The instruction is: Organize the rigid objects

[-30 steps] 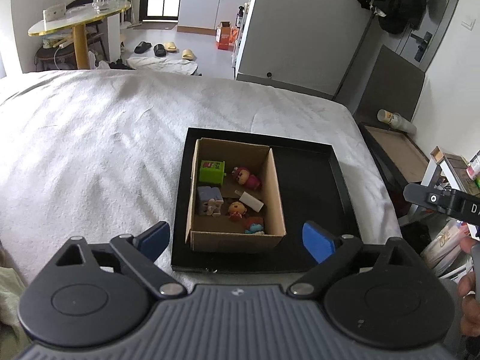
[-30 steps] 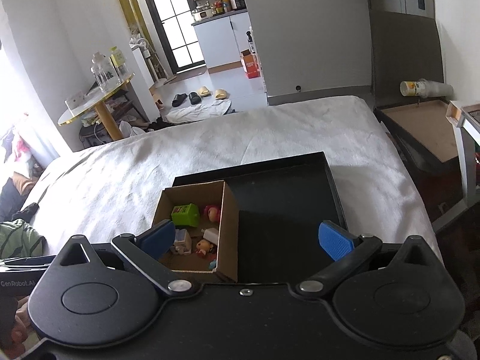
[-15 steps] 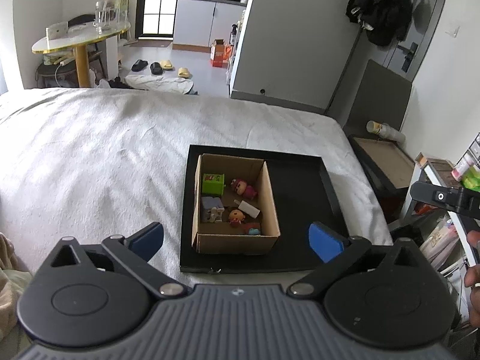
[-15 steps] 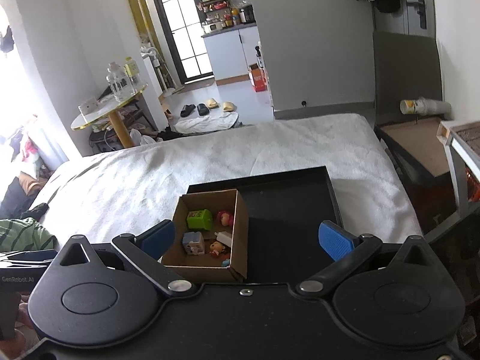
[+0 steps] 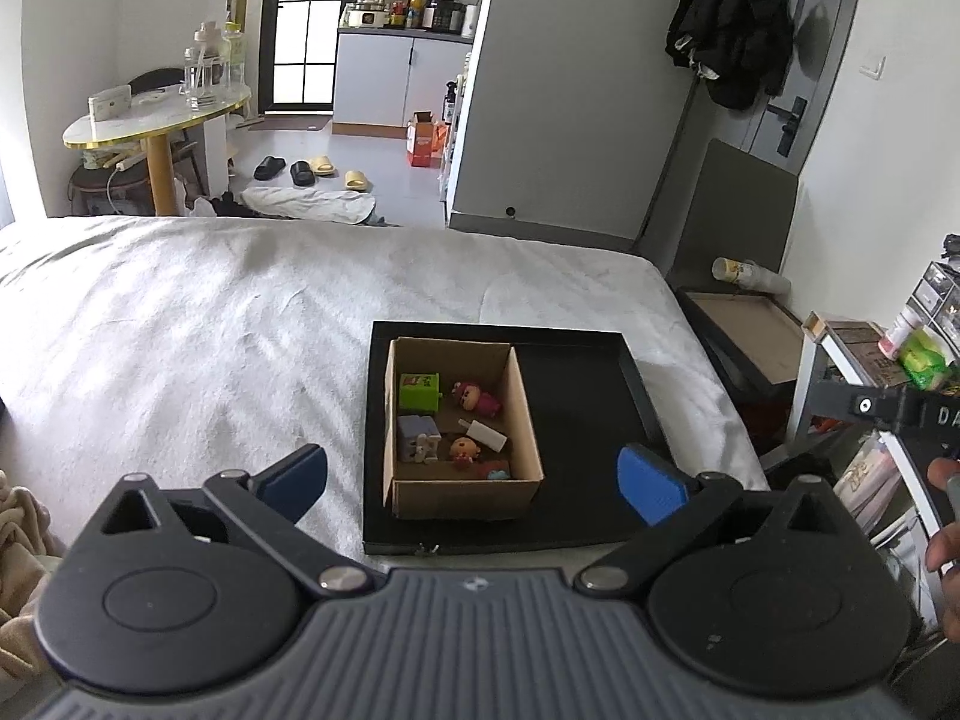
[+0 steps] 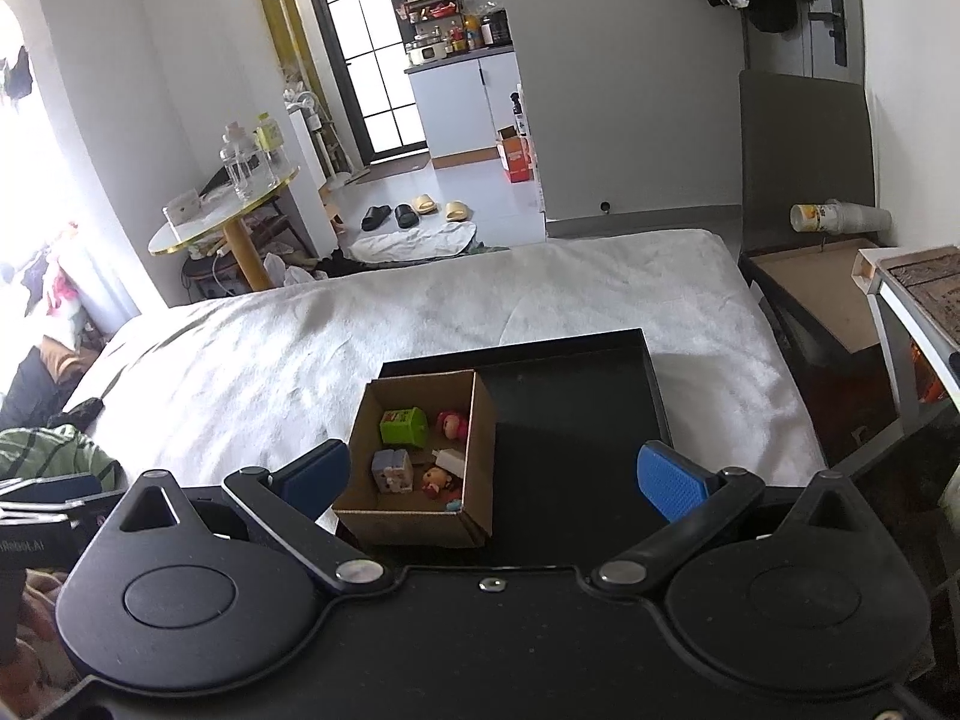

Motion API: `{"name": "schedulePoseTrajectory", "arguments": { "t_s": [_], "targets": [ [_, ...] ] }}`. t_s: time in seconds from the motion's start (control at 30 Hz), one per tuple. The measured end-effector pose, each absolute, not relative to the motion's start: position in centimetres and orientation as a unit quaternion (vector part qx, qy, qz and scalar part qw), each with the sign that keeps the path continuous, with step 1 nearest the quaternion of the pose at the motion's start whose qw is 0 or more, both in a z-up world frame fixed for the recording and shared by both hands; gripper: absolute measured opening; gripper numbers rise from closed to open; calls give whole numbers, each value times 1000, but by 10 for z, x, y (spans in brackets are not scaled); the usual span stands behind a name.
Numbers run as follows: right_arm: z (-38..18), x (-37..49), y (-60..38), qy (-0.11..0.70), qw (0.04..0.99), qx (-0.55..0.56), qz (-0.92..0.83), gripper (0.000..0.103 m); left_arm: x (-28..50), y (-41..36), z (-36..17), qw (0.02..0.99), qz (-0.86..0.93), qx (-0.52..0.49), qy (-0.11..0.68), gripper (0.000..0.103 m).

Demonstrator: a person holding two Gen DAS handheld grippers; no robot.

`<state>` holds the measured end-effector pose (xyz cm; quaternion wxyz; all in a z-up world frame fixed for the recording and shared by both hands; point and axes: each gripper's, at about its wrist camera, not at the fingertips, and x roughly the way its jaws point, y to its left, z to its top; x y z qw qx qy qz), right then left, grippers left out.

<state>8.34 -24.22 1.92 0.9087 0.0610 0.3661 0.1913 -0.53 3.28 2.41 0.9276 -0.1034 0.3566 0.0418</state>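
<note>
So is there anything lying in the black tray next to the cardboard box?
No, the black tray beside the cardboard box shows only bare dark floor.

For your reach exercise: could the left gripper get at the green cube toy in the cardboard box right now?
Probably yes: the left gripper is open and empty, the cardboard box is open-topped, and the green cube toy lies uncovered.

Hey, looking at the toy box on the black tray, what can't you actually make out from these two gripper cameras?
- Small blue item in the cardboard box: left wrist view, the near wall cuts it off; too small to identify.
- Black tray: right wrist view, its near edge is hidden behind the right gripper body.
- Grey figure: both views, details too small to read.
- Left gripper: open and empty; in the right wrist view only a sliver shows at the left edge.
</note>
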Motion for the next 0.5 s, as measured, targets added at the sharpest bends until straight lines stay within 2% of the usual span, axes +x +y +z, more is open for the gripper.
{"name": "schedulePoseTrajectory", "arguments": {
  "t_s": [0.5],
  "targets": [
    [26,73,-243,370,908,55,189,103,-20,23,35,932,33,-92,348,102]
  ]
}}
